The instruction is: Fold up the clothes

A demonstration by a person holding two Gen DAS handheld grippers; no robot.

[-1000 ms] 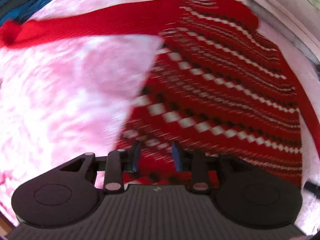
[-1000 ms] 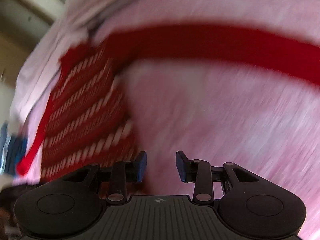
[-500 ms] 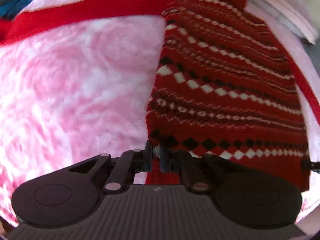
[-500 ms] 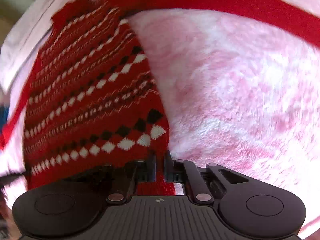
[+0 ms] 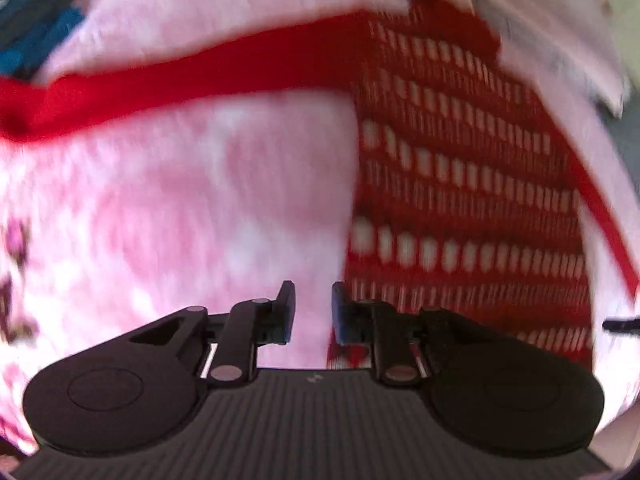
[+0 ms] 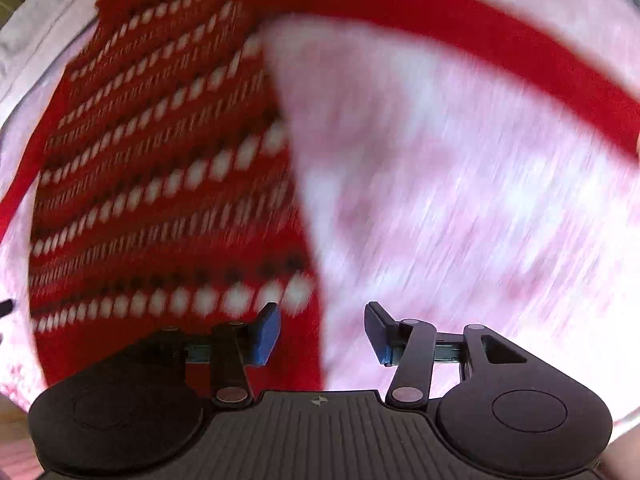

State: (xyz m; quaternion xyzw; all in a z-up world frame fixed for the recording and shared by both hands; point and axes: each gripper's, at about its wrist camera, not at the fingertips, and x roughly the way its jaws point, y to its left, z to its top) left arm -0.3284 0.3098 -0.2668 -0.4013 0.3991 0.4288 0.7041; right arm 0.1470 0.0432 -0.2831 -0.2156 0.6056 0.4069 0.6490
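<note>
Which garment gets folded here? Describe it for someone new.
On the pink fluffy blanket lies a red knit sweater, its plain red sleeve stretched sideways. Rows of white diamonds across its body distinguish it from the blue folded clothes at the corner.

Left gripper [image 5: 313, 307] agape beside seemingly flat sweater [image 5: 472, 208]

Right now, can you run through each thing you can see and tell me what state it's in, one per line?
Left tongs: open, holding nothing, above the blanket beside the sweater's edge.
Right tongs: open, holding nothing, at the sweater's bottom corner.
Red patterned sweater: lying flat, released, body looks folded narrow.
Long sleeve: stretched out sideways, not yet folded in.
Pink blanket: spread under the sweater.
Blue clothes: at the far corner, too blurred to judge.
</note>
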